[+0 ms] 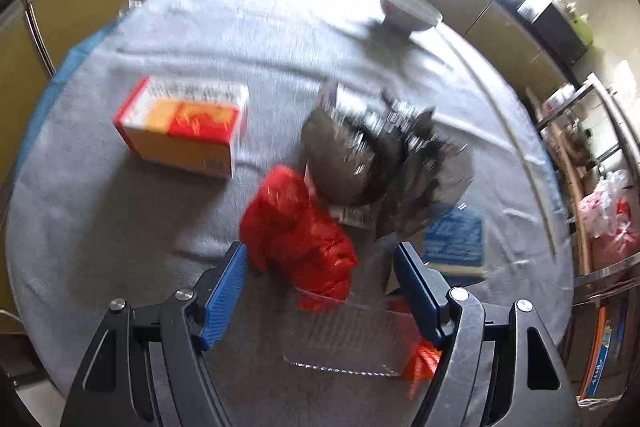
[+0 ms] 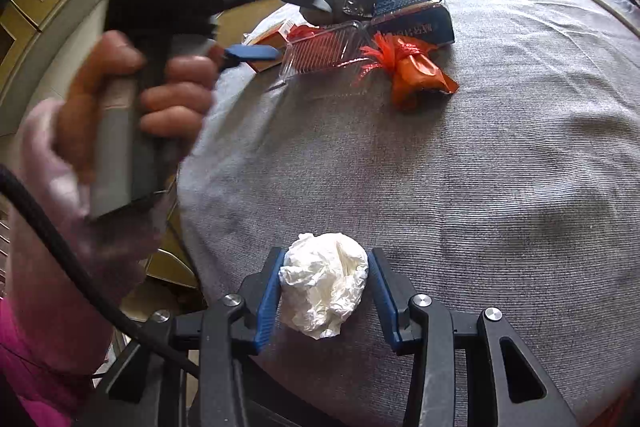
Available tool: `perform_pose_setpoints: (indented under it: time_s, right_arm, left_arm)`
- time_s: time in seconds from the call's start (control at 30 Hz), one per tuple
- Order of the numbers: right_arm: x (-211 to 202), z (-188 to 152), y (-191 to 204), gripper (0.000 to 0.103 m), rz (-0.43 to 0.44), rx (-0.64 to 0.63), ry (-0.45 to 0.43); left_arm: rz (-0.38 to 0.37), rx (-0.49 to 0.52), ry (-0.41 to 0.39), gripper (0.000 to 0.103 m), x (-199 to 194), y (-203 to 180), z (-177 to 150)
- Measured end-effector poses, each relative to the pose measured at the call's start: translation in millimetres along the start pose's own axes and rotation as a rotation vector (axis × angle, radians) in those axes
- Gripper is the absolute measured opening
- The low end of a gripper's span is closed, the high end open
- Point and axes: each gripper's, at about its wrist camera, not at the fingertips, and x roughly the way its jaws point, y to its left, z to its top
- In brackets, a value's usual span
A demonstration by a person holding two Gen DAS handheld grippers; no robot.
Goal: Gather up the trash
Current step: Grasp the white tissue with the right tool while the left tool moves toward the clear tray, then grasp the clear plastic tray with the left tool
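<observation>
Right gripper (image 2: 326,291) pinching crumpled tissue (image 2: 325,283); left gripper (image 1: 320,287) wide over red bag (image 1: 298,231), likely snagging clear tray (image 1: 348,337) below.

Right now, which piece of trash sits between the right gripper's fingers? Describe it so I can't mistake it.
Start at the round table under the grey cloth. On its near edge, away from the pile of bags and boxes, lies a crumpled white paper ball between the fingers of the right gripper. It is the only white, loose wad; the other trash is red, orange, black or blue.
</observation>
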Motion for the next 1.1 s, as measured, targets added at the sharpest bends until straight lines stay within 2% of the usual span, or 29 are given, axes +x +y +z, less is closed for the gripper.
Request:
perform_pose_setpoints:
  time_s: [0.1, 0.37, 0.6, 0.8, 0.9, 1.1]
  right_arm:
    - [-3, 0, -5, 0.045, 0.014, 0.012, -0.005]
    - [-22, -2, -14, 0.045, 0.002, 0.008, -0.058]
    - [-37, -5, -30, 0.045, -0.014, 0.058, -0.088]
    - [-42, -6, -31, 0.045, -0.012, 0.067, -0.094]
    - [-44, -6, -27, 0.045, -0.011, 0.05, -0.1]
    - [-46, -8, -25, 0.045, -0.013, 0.046, -0.112]
  left_arm:
    - [0.002, 0.014, 0.036, 0.071, 5, 3, -15]
    - [-0.035, 0.085, 0.057, 0.07, -33, 26, -73]
    - [0.005, 0.099, 0.046, 0.071, -52, 56, -88]
    - [0.003, 0.085, 0.055, 0.071, -58, 65, -94]
    - [0.012, 0.098, 0.027, 0.073, -67, 65, -96]
    - [0.009, 0.122, 0.004, 0.074, -66, 40, -88]
